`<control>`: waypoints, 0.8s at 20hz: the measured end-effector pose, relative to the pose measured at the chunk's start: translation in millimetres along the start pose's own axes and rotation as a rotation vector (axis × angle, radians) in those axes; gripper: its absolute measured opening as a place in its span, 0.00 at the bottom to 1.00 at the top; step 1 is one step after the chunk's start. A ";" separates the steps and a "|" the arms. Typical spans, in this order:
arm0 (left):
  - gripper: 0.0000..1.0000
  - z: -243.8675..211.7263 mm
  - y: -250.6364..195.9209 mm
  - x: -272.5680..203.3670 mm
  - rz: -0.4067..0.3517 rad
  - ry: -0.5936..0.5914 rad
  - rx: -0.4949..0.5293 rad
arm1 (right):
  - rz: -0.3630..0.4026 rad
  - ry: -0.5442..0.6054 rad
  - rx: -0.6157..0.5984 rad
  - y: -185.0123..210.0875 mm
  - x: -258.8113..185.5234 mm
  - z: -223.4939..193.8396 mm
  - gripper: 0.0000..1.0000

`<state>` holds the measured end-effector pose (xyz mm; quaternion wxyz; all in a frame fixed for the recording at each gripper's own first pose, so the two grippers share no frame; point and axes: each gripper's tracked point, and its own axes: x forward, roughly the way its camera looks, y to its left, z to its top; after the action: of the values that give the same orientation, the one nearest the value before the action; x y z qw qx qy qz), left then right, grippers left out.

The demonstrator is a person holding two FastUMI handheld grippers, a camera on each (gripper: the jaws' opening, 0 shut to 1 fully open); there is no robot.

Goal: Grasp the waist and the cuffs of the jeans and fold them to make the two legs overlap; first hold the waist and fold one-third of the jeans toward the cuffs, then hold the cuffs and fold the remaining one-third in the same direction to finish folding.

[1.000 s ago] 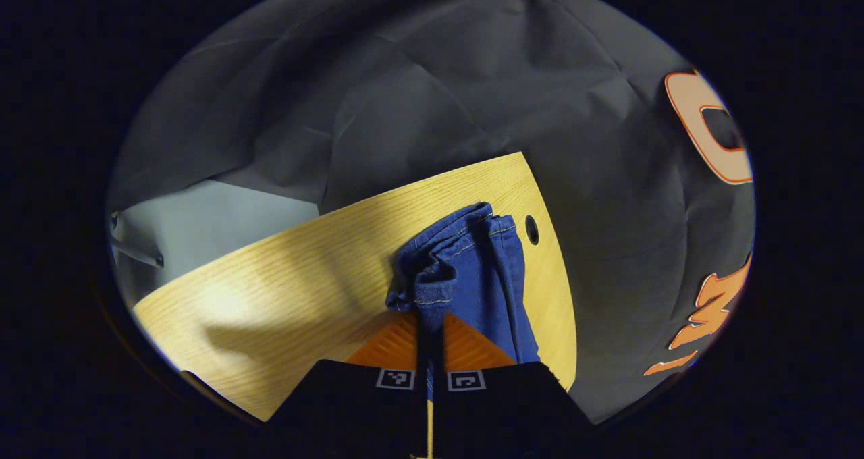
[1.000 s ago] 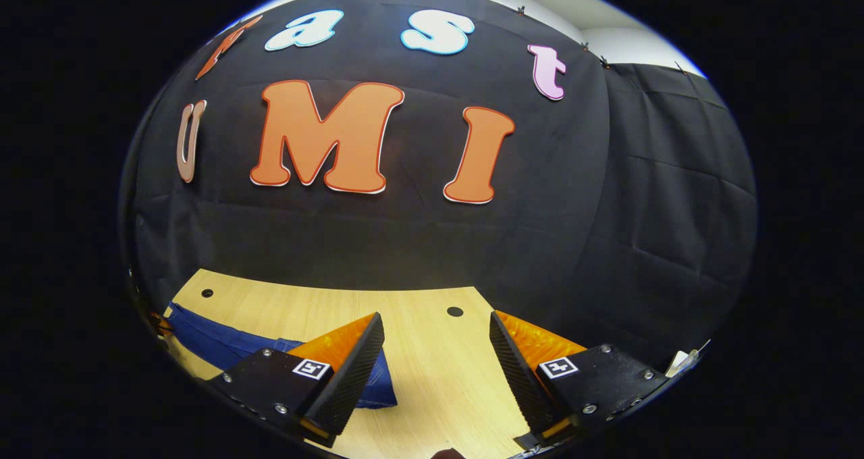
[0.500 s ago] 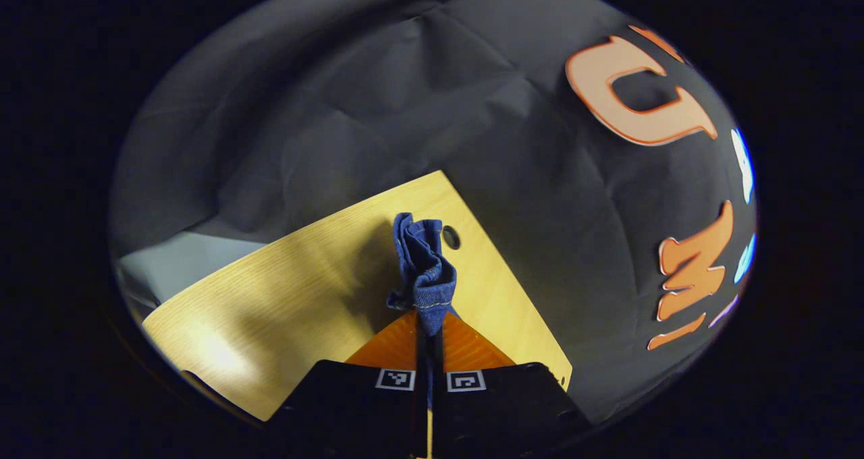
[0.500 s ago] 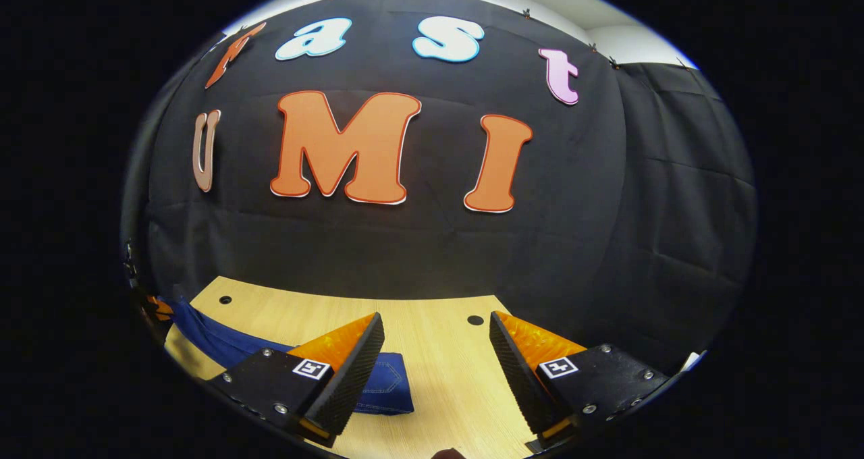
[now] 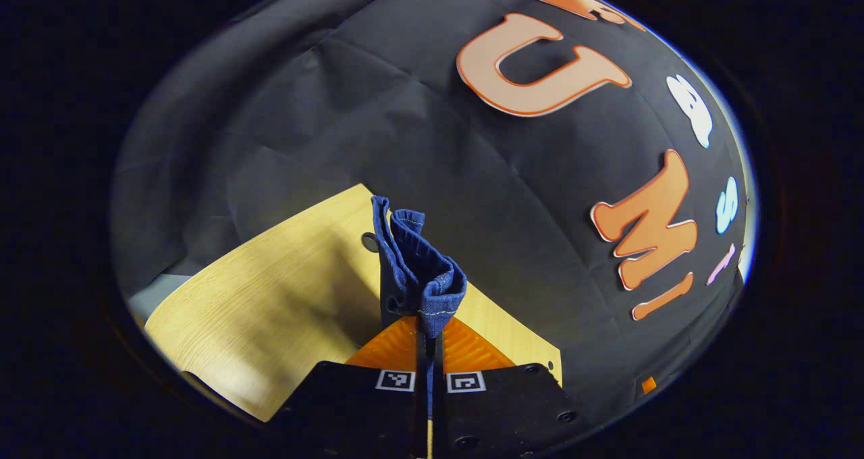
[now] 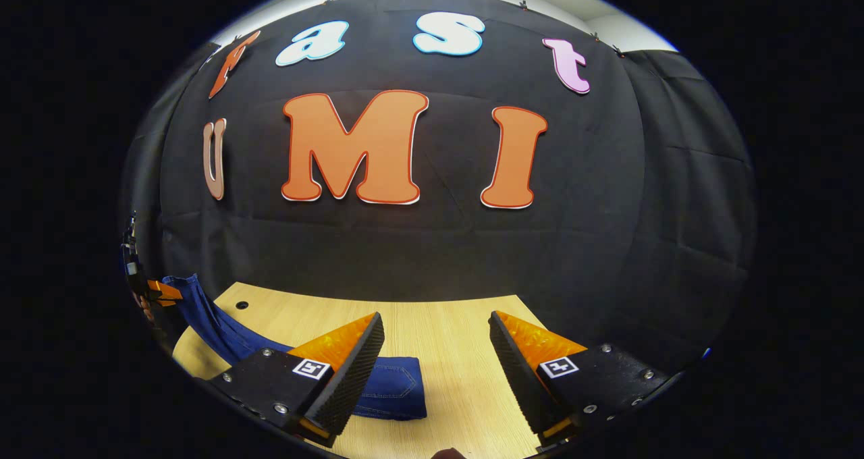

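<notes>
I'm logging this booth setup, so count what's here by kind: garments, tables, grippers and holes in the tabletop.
Garments: 1, the blue denim jeans
Tables: 1, the light wooden table
Grippers: 2, the left gripper, jaws shut on the jeans' bunched end, and the right gripper, jaws open
Round holes in the tabletop: 1
Total: 5

I noted the jeans [image 5: 417, 270] as dark blue denim with pale contrast stitching along the hems. In the left gripper view one bunched end stood up, folded on itself into a thick wad, pinched between the left tongs [image 5: 429, 331] above the worktop [image 5: 270, 297]. In the right gripper view the jeans [image 6: 395, 391] ran as a long band: one end lifted at far left, the middle sloping down, the other end lying flat on the worktop [image 6: 445, 337].
</notes>
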<state>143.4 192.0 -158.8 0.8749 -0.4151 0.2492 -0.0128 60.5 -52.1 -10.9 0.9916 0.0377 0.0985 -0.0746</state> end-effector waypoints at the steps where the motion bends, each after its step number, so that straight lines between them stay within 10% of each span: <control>1: 0.03 -0.9 -17.0 0.9 -0.020 0.004 0.017 | 0.005 0.002 0.013 -3.7 3.0 -0.9 0.97; 16: 0.03 -48.0 -201.9 17.5 -0.189 0.082 0.190 | 0.058 0.014 0.086 -42.4 19.8 -13.6 0.97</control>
<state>174.5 21.1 -43.8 0.8943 -0.3510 0.2422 -0.1354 70.5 -95.4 -30.7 0.9901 0.0839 0.1011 -0.0499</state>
